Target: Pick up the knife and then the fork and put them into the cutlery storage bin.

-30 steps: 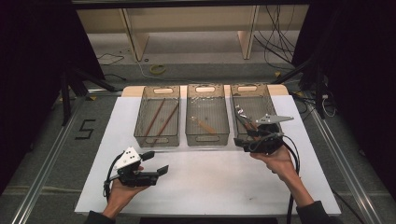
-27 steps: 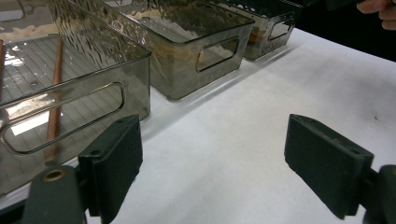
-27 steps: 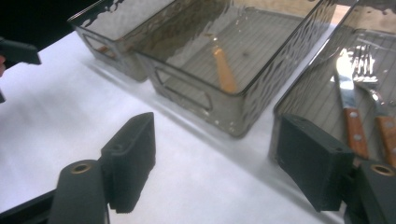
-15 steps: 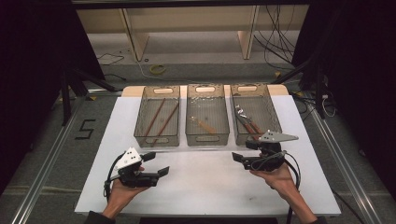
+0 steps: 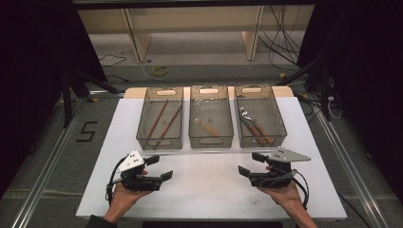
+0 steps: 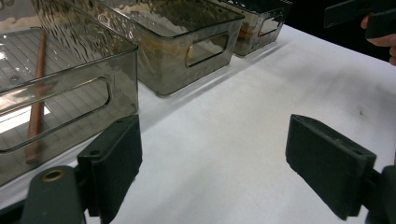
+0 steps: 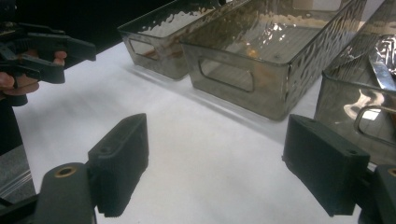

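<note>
Three clear bins stand in a row at the back of the white table (image 5: 209, 190). The left bin (image 5: 159, 142) holds two brown sticks (image 5: 157, 118). A small wooden piece (image 5: 207, 126) lies in the middle bin (image 5: 211, 141). The right bin (image 5: 260, 141) holds metal tongs (image 5: 252, 126). My left gripper (image 5: 160, 167) is open and empty at the front left, short of the left bin (image 6: 70, 102). At the front right, my right gripper (image 5: 249, 164) is open; its jaws have just been opening with nothing between them.
In the left gripper view, the right gripper (image 6: 359, 11) shows at the top right. The right gripper view has the left gripper (image 7: 42, 51) at its top left. Dark floor, cables and a shelf frame (image 5: 252, 38) lie beyond the table.
My right gripper has drawn back from the right bin towards the person and lowered over the front of the table. The left gripper has stayed put.
</note>
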Action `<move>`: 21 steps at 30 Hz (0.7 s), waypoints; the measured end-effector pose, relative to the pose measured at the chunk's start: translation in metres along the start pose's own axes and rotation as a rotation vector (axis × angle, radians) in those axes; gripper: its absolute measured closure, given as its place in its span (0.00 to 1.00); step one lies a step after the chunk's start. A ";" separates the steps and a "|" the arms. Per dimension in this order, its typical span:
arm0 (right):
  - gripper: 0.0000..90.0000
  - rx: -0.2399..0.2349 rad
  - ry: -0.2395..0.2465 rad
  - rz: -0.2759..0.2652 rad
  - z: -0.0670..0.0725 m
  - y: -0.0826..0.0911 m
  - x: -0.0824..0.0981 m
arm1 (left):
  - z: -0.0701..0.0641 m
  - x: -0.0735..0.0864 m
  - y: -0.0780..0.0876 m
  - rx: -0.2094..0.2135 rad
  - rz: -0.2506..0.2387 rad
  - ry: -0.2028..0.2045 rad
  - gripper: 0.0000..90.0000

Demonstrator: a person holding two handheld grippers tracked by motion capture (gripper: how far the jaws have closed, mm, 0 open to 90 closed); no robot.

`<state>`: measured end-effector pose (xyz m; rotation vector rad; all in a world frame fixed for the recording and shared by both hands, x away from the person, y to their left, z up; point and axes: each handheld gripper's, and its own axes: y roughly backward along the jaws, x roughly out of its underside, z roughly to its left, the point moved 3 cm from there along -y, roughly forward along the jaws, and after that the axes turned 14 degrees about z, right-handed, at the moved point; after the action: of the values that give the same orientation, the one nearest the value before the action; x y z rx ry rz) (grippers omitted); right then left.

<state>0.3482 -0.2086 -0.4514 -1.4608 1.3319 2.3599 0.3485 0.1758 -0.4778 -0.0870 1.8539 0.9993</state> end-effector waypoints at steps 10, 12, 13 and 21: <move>0.22 0.021 0.006 -0.008 0.001 0.001 0.014 | 0.000 0.001 0.002 0.008 -0.003 0.007 0.20; 0.22 0.022 0.006 -0.010 0.001 0.002 0.016 | 0.000 0.001 0.002 0.009 -0.003 0.006 0.20; 0.22 0.024 0.004 -0.007 0.001 0.003 0.017 | 0.000 0.001 0.002 0.009 -0.004 0.007 0.20; 0.22 0.037 0.000 -0.014 -0.001 0.005 0.020 | 0.000 0.001 0.001 0.009 -0.004 0.004 0.20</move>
<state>0.3361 -0.2195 -0.4634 -1.4553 1.3534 2.3144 0.3473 0.1769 -0.4776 -0.0867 1.8612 0.9884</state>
